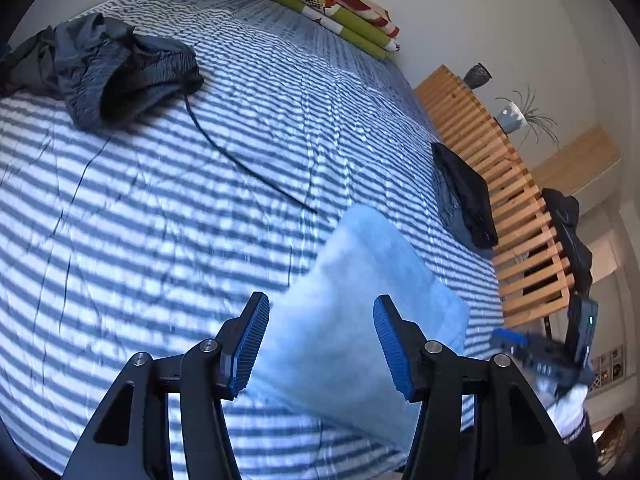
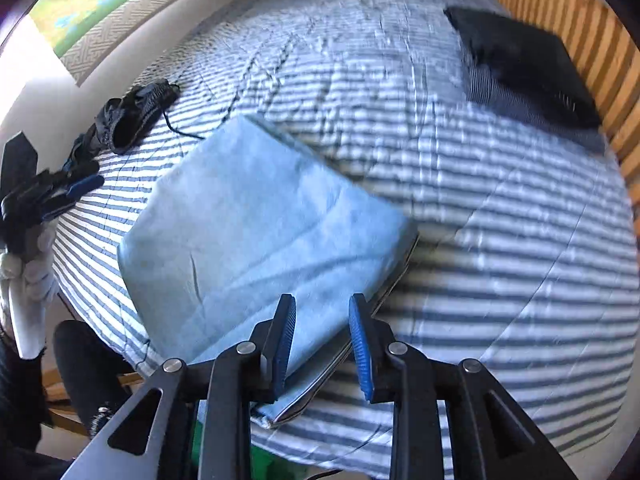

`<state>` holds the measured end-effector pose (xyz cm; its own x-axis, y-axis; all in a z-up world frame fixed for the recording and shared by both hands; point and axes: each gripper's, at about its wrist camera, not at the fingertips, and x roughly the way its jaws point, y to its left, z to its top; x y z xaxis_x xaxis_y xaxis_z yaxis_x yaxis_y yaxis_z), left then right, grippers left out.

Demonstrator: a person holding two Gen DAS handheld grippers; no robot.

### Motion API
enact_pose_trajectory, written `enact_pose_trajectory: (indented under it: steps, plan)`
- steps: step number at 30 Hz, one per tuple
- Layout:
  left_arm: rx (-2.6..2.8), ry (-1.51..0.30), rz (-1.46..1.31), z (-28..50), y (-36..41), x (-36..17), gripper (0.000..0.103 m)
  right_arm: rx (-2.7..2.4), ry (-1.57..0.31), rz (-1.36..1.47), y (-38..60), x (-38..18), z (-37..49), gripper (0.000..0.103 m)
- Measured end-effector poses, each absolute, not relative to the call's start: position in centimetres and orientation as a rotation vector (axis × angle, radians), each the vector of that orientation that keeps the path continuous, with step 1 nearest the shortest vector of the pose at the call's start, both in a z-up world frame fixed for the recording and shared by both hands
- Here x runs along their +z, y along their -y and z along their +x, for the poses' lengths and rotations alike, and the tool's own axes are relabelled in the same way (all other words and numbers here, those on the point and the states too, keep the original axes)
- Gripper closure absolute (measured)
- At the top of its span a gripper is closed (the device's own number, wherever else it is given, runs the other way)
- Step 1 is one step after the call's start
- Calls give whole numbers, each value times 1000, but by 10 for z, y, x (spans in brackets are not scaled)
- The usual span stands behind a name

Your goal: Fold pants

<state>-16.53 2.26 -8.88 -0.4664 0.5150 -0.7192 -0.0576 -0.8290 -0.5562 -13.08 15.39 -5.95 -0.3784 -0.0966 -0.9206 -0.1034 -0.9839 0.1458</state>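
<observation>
1. The folded light-blue pants [image 2: 256, 240] lie flat on the striped bed cover [image 2: 500, 240], near the bed's near edge; in the right wrist view their layered hem corner reaches almost to that edge
2. Wide bare cover stretches beyond the pants toward the green-and-red folded bedding [image 1: 332, 4] at the far end, so the middle of the bed stands open
3. A folded dark garment [image 2: 524, 68] sits well apart from the pants, close against the slatted wooden rail [image 1: 500, 184] along one side
4. A crumpled grey garment [image 1: 120, 68] lies near the opposite side, a thin dark cord trailing from it across the cover
5. Only the left wrist view shows the vase and potted plant [image 1: 520, 114] behind the rail; only the right wrist view shows the pants' whole outline and the wall poster
6. The left gripper [image 1: 320, 340] hangs above the pants with its jaws well apart and nothing between the pads; whether it brushes the cloth I cannot tell
7. The right gripper [image 2: 322, 344] is over the pants' near corner, jaws parted by a narrower gap, pads not pressing on the fabric
8. Each view catches the other gripper at its margin, held in a white-gloved hand [image 2: 32, 276]
</observation>
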Motion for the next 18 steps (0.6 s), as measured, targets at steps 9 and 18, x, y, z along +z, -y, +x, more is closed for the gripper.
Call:
enact_pose_trajectory:
  steps: [9, 18]
  plan:
    - [2073, 776, -1522, -67, -118, -155, 46, 2643, -123, -1913, -155, -97, -200, 74]
    - [1846, 909, -1614, -39, -178, -195, 45, 2554, -457, -1824, -215, -100, -167, 62]
